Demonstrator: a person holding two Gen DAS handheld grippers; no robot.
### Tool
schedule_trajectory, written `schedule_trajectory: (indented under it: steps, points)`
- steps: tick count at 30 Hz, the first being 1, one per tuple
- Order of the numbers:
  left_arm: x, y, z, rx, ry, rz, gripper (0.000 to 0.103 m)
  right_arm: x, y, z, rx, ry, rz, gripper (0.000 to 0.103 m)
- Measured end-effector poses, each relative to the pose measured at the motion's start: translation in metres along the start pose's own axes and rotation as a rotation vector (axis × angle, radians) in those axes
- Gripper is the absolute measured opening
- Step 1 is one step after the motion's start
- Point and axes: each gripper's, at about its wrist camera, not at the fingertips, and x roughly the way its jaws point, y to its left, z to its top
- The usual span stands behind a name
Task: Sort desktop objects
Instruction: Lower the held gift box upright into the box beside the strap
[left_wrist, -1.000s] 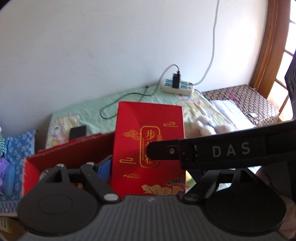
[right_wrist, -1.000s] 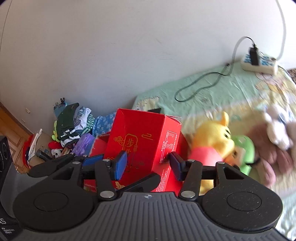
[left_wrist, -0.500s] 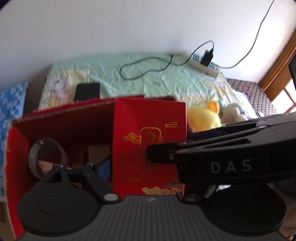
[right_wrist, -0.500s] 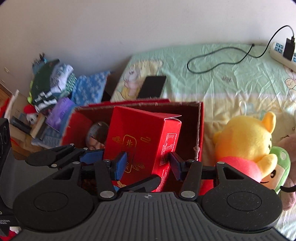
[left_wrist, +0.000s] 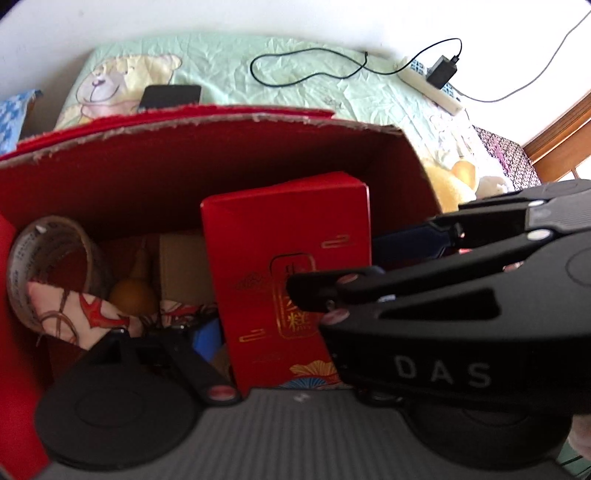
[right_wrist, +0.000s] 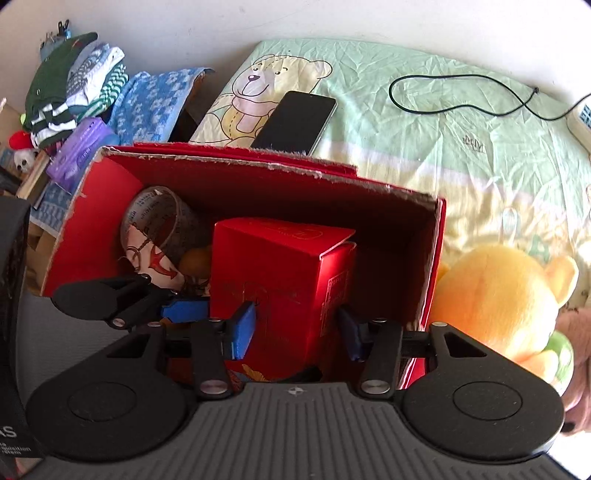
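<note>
Left wrist view: tall red cardboard gift carton with gold lettering (left_wrist: 291, 280) standing inside the open red corrugated storage box (left_wrist: 221, 147), beside a tape roll (left_wrist: 51, 266). Left gripper (left_wrist: 295, 332) spread wide across the carton; grip unclear.

Right wrist view: right gripper (right_wrist: 295, 328) closing, blue pads (right_wrist: 243, 328) flanking the carton. Best lowered straight, released only once seated.

"DAS" on right gripper (left_wrist: 424, 243); "MM" on sheet (right_wrist: 472, 140).
</note>
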Motion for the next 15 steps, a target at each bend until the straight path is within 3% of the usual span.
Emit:
schedule_trajectory:
  steps: [8,15]
  points:
    - [0.002,-0.001,0.000,-0.005,0.017,-0.007,0.085,-0.006,-0.009,0.000,0.021,-0.002,0.024,0.053]
    - [0.005,-0.002,0.004,-0.030,0.034,-0.017,0.085,-0.023,-0.020,-0.002,0.095,-0.107,0.081,0.053]
